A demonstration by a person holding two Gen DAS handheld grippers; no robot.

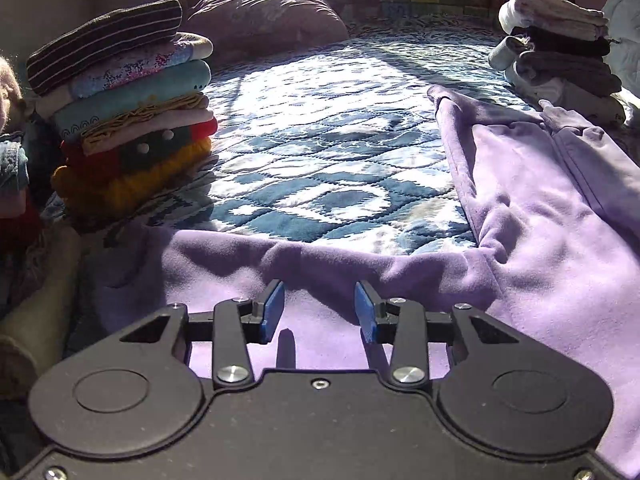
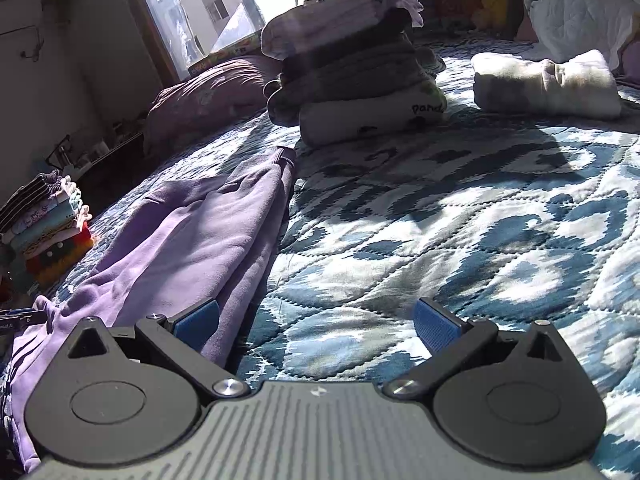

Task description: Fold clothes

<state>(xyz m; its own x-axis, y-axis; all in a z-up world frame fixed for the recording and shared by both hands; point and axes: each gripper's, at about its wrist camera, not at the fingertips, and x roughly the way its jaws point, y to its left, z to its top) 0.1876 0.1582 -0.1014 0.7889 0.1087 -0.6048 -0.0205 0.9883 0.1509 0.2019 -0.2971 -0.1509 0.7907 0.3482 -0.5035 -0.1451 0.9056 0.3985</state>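
A lilac fleece garment [image 1: 540, 216] lies spread on the blue-and-white quilted bed; one part runs away to the right, another stretches left across the near edge. My left gripper [image 1: 320, 312] hovers just over the near part of the garment, its blue pads [image 1: 274, 312] apart with only fabric below them. In the right wrist view the same lilac garment [image 2: 192, 248] lies to the left. My right gripper [image 2: 316, 324] is wide open at the garment's right edge, its left pad [image 2: 196, 324] over the fabric and its right pad [image 2: 436, 330] over bare quilt.
A colourful stack of folded clothes [image 1: 120, 100] stands at the left of the bed. A grey and white folded stack [image 2: 352, 68] stands at the far right, with a cream folded bundle [image 2: 544, 84] beside it. A mauve pillow [image 1: 264, 20] lies by the window.
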